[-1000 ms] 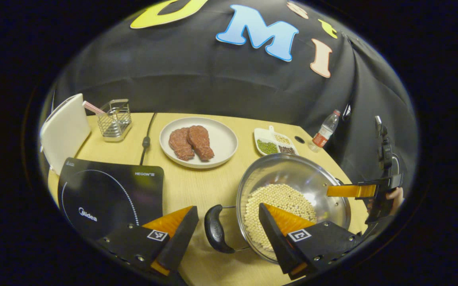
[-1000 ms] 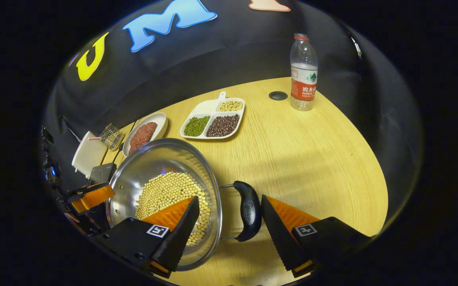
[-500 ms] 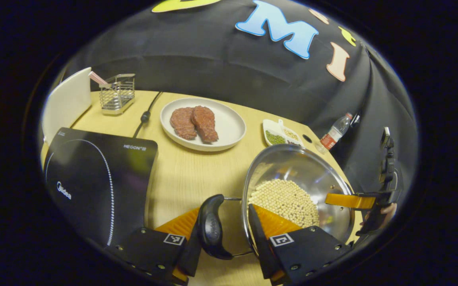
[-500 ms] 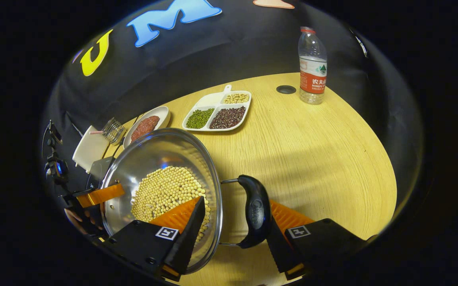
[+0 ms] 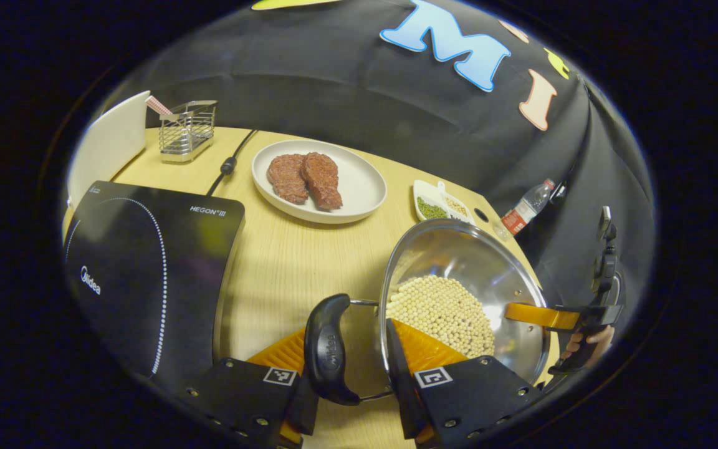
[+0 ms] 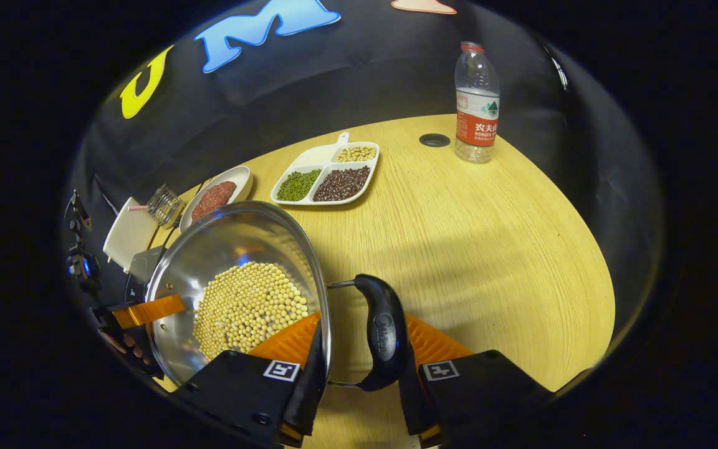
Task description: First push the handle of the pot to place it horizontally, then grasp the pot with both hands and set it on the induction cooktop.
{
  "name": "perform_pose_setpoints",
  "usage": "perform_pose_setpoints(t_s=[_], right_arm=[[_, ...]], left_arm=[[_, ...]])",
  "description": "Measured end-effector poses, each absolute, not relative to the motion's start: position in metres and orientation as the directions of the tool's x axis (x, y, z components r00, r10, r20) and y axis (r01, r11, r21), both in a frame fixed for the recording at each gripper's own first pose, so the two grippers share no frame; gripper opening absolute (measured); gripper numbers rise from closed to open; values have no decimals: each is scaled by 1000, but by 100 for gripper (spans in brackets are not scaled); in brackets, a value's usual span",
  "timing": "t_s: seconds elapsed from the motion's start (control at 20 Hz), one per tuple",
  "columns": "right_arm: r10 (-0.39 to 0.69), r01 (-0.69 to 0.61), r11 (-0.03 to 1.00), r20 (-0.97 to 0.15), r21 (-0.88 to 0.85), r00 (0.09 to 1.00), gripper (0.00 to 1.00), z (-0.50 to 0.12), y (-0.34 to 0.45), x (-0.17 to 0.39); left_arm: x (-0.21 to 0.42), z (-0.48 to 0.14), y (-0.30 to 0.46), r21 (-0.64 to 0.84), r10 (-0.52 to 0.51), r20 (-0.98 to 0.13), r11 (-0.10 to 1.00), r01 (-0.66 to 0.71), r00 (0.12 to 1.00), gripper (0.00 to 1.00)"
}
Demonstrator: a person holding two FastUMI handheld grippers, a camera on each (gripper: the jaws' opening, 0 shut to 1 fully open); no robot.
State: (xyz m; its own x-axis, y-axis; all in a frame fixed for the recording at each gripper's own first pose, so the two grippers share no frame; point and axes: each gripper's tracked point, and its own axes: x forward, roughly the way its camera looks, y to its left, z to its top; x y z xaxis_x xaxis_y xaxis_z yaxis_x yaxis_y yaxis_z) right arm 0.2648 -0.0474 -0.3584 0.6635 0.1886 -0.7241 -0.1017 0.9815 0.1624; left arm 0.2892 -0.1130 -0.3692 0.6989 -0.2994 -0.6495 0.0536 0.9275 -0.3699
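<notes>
At both side handles (image 5: 328, 349) each gripper (image 5: 346, 399) (image 6: 359, 399) is clamped; the bean-filled steel pot (image 5: 459, 299) looks heavy and slippery.

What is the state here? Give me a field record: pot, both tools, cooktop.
target: flat black induction cooktop, top bare
load: round steel pot of pale beans, beside the target, not on it
left: left tool shut across one black handle and the pot wall
right: right tool shut across the opposite black handle and wall
</notes>
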Motion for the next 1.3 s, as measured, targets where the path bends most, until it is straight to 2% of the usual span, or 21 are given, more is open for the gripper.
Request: perform_pose_setpoints(t_s=[0.05, 0.2, 0.3, 0.35, 0.45, 0.55, 0.6, 0.85, 1.3], right_arm=[[189, -105, 981, -725, 160, 663, 55, -358, -48, 259], [195, -109, 980, -718, 165, 668, 57, -347, -46, 240], [189, -116, 982, -710, 151, 678, 55, -335, -45, 225], [188, -117, 982, -707, 149, 682, 57, -327, -43, 217], [181, -118, 983, -711, 138, 679, 54, -317, -40, 196], [176, -108, 984, -718, 140, 674, 57, -310, -36, 176], [174, -102, 984, -723, 143, 669, 57, -307, -33, 166], [163, -88, 986, -727, 140, 667, 57, -284, -12, 124], [206, -161, 978, -718, 132, 665, 54, -258, 73, 108]], left_arm=[[289, -370, -113, -369, -298, -653, 928, 51, 696, 50], [293, -362, -108, -371, -299, -646, 927, 54, 702, 56], [290, -364, -107, -370, -299, -644, 927, 55, 704, 53], [290, -365, -108, -379, -302, -642, 924, 51, 704, 55], [291, -365, -104, -383, -306, -642, 922, 52, 703, 55], [291, -365, -102, -385, -311, -646, 921, 53, 697, 55], [292, -365, -101, -388, -313, -647, 920, 53, 695, 52], [298, -366, -103, -400, -325, -641, 915, 59, 695, 52], [289, -358, -94, -402, -279, -618, 916, 10, 735, 52]])
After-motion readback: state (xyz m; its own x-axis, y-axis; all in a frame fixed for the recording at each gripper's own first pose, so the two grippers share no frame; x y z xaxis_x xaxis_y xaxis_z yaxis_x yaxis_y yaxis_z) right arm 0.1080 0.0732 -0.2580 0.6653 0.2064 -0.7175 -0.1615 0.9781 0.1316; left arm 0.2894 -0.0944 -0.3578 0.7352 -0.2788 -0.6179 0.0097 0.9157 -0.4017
